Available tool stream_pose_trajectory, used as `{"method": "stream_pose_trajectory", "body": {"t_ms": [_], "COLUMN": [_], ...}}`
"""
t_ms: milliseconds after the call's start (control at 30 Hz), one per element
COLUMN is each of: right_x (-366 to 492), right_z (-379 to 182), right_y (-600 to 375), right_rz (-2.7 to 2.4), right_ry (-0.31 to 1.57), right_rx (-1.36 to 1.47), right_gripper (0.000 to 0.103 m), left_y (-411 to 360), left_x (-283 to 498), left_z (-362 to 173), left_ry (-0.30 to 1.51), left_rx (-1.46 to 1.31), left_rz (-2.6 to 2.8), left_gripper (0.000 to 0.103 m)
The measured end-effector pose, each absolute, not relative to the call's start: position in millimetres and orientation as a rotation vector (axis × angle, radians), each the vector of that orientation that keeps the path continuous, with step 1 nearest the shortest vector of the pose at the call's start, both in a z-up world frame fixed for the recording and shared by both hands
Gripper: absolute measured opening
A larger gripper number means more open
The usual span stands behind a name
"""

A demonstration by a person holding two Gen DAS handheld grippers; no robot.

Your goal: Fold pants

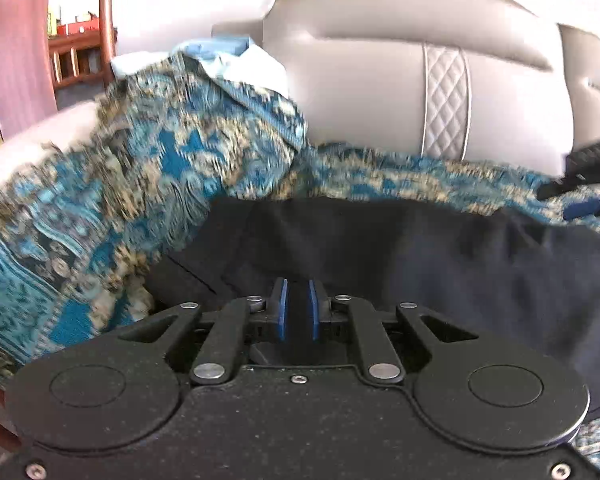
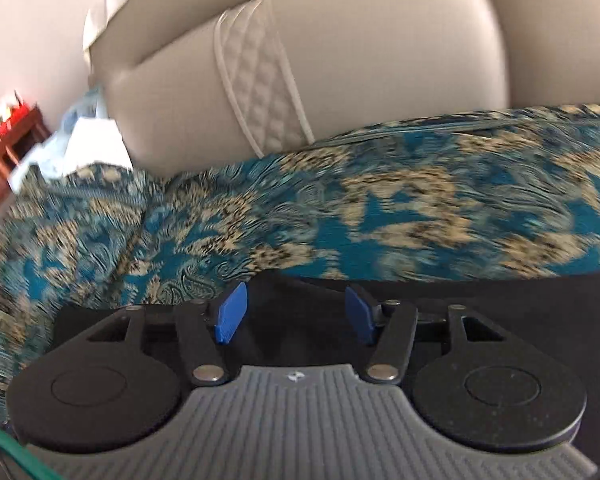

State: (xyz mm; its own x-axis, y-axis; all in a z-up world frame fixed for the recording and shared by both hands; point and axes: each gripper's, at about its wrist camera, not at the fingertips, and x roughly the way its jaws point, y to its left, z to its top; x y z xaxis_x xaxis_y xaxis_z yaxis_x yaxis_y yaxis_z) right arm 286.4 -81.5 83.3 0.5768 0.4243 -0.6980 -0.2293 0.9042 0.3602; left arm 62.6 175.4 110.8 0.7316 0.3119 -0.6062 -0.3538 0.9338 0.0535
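The dark pants [image 1: 420,260] lie on a teal and beige patterned cover [image 1: 100,208] spread over a sofa seat. My left gripper [image 1: 299,314] sits low over the pants' near edge. Its blue pads [image 1: 283,312] stand almost together, with a dark fold of the pants pinched between them. In the right wrist view the pants [image 2: 520,312] show as a dark sheet along the lower right. My right gripper [image 2: 296,314] hovers over their edge, its blue pads [image 2: 231,312] wide apart and nothing gripped.
A grey leather sofa back [image 1: 360,92] with a quilted strip [image 1: 446,104] rises behind the cover. A light blue cloth [image 1: 236,60] lies at the back left. Wooden furniture [image 1: 72,52] and a pink curtain [image 1: 18,40] stand at far left. A blurred dark shape [image 1: 592,160] shows at the right edge.
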Motion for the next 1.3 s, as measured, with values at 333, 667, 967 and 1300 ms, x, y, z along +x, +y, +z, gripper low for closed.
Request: {"method": "stream_pose_trajectory", "body": {"t_ms": [333,667,967,1300], "right_x": [307,317,303,194], "right_z": [56,64,64,67], "right_y": [-15,-5,-51,-50], "right_rz": [0.3,0.216,0.301,0.517], "right_ry": [0.909,0.826,0.768,0.655], "right_rx": [-0.047,-0.077,0.142,0.074], "right_gripper": [0.002,0.002,0.06,0.063], "left_y": [211,219,219,214], "left_x": [60,56,57,62], "left_z": [68,65,65,65], "left_ry": [0.721,0.702,0.709,0.722], "left_rx": [-0.22,-0.215,-0.199,-0.175], "left_rz": [0.442,0.436,0.434,0.455], "left_gripper": [0.011,0.012,0.012,0.012]}}
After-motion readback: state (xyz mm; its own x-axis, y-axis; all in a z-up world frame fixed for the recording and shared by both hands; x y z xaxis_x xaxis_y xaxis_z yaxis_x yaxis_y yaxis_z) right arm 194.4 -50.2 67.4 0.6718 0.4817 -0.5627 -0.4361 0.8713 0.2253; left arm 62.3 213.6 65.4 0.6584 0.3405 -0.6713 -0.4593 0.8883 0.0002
